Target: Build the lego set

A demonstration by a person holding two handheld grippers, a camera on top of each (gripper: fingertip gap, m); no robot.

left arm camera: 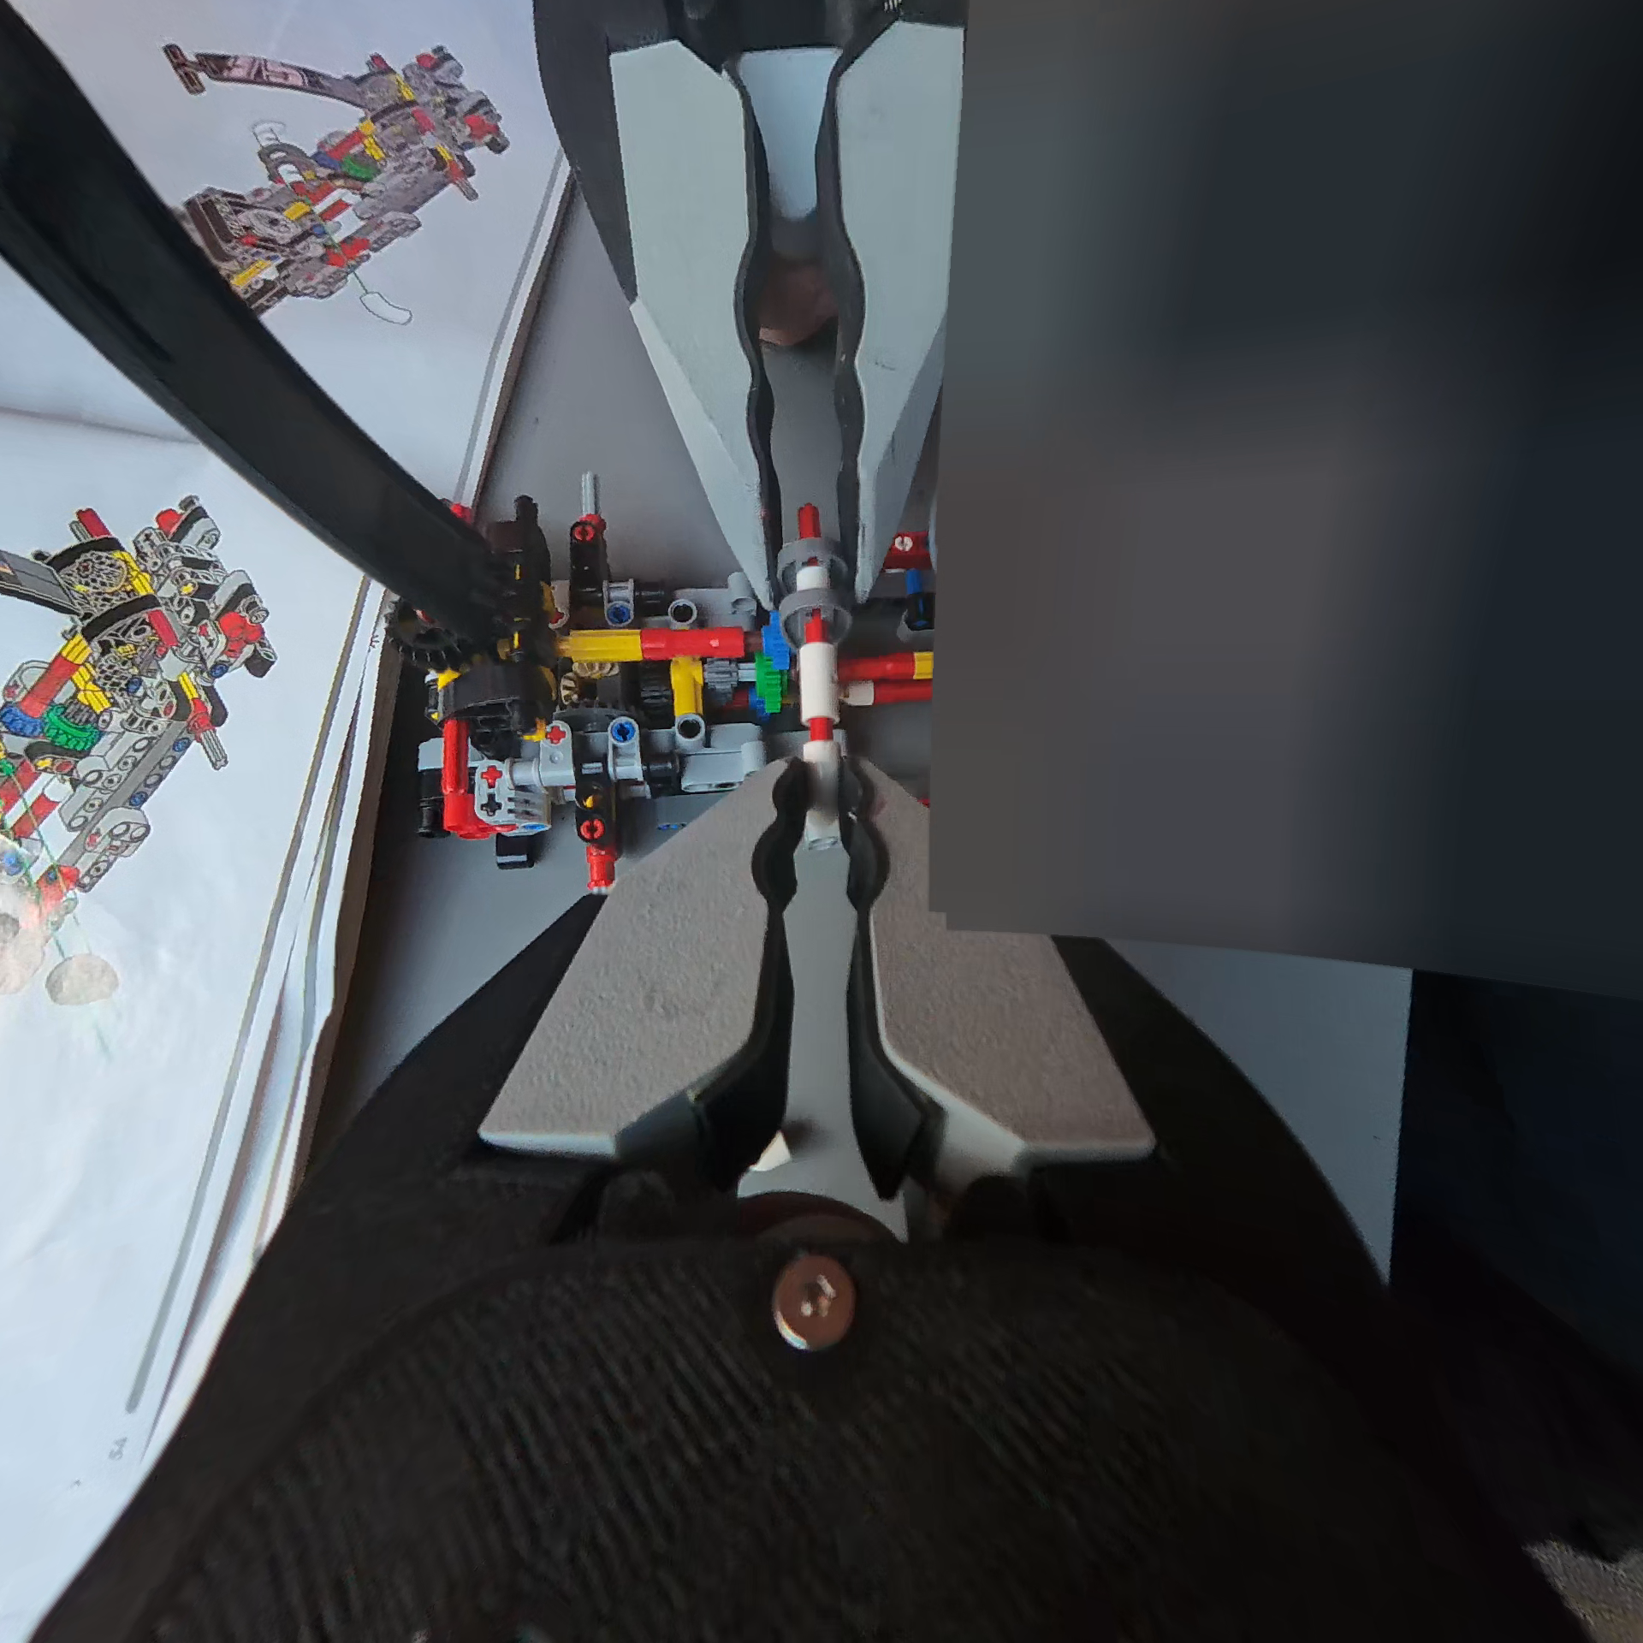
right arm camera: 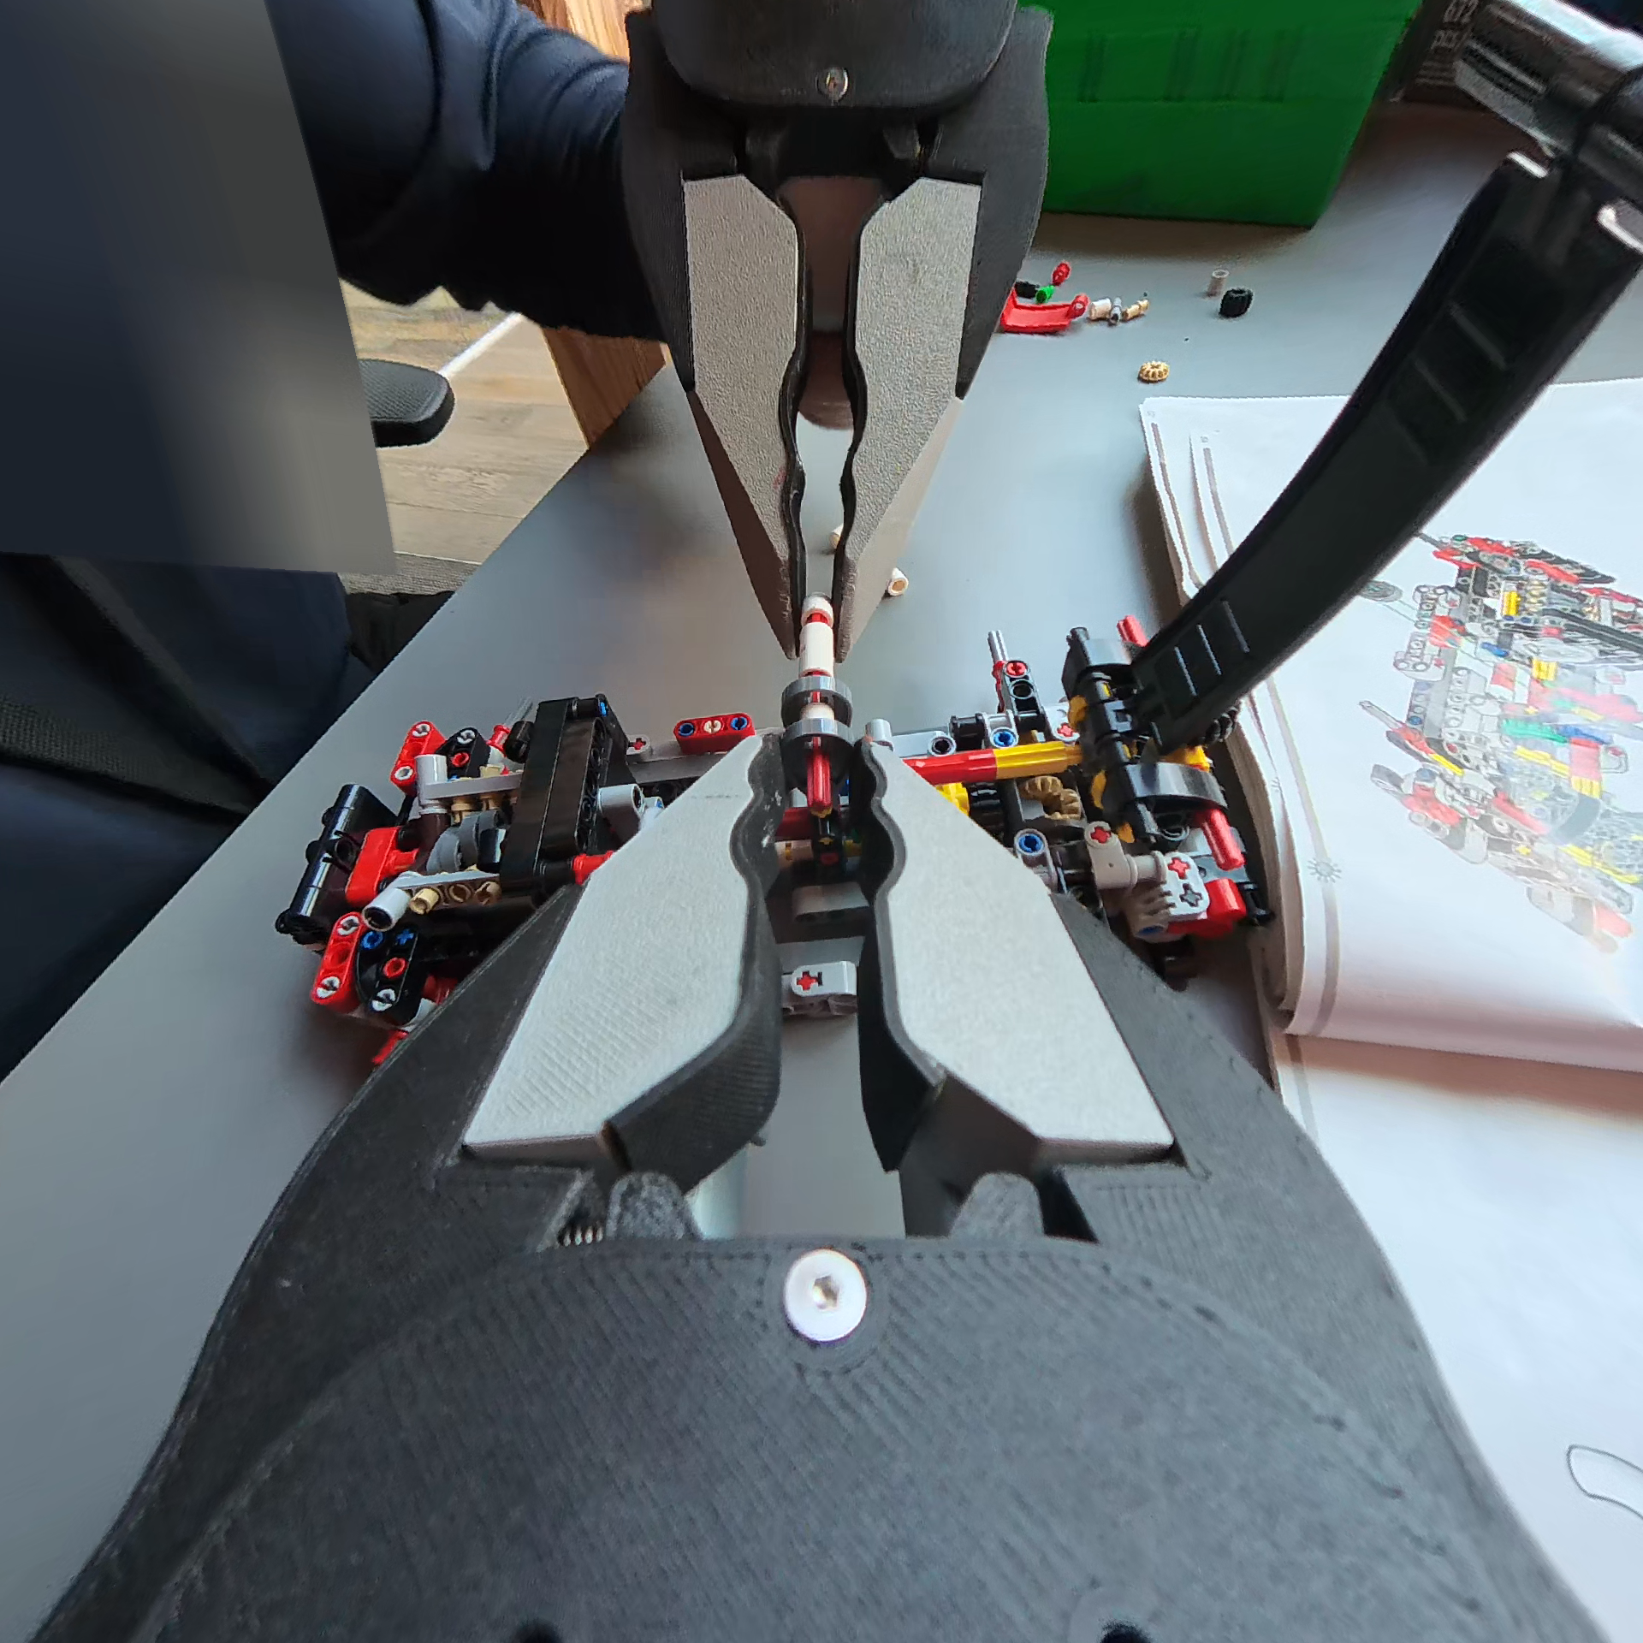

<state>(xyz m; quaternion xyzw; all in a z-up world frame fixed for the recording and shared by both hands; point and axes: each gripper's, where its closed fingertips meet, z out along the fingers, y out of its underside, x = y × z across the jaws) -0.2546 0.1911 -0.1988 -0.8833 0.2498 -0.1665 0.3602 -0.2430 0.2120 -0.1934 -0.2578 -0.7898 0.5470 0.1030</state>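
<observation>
Gripping opposite ends of one red axle (left arm camera: 814, 676) strung with white sleeves, the left tongs (left arm camera: 822, 791) clench a sleeve and the right tongs (right arm camera: 818, 756) pinch its grey collar (right arm camera: 815, 731), above the brick model (right arm camera: 551, 818) mid-bench (right arm camera: 622, 551); any skewed pull could, I judge, slide sleeves off, or let the axle drop into the gears.

A grey tabletop (right arm camera: 622, 569) carries a brick model (right arm camera: 551, 827) of black, red, grey and yellow parts, lying under and to both sides of the right jaws. Right of those jaws, an open booklet (right arm camera: 1467, 933) with coloured build drawings lies flat, its edge touching the model's right end. Beyond the jaws, a small tan piece (right arm camera: 898, 584) lies on the bare tabletop; farther back and to the right lie loose parts (right arm camera: 1040, 311), a tan gear (right arm camera: 1153, 372), a small black wheel (right arm camera: 1235, 302) and a green box (right arm camera: 1218, 116).
</observation>
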